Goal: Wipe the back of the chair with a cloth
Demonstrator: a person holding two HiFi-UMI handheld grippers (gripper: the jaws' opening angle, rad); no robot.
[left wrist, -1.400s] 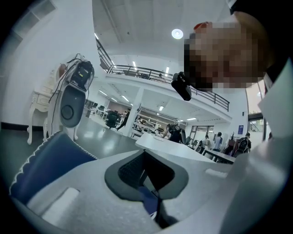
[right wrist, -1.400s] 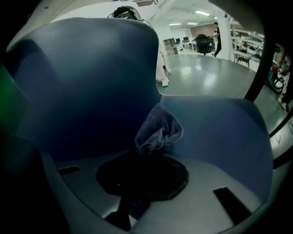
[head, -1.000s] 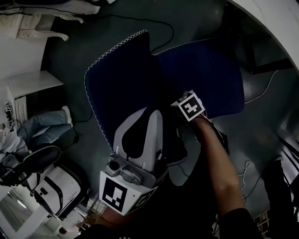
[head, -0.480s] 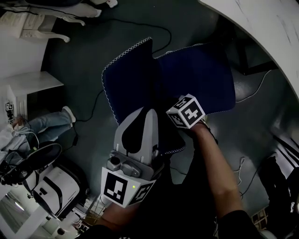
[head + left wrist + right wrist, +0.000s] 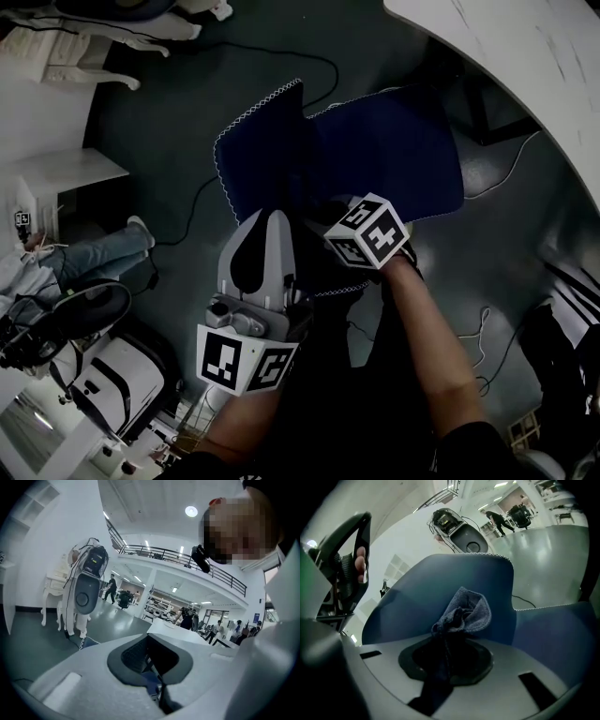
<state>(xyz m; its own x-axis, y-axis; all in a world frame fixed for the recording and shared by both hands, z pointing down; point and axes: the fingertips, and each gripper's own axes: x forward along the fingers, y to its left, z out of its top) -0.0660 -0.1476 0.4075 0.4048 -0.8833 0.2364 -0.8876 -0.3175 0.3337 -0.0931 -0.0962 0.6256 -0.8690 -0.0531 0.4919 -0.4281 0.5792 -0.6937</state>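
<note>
Only right gripper view: cloth (clamped), chair

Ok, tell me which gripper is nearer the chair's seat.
Right. The right gripper, shut on the cloth, sits at the near edge of the seat. The left gripper is farther left, on the side of the backrest.
</note>
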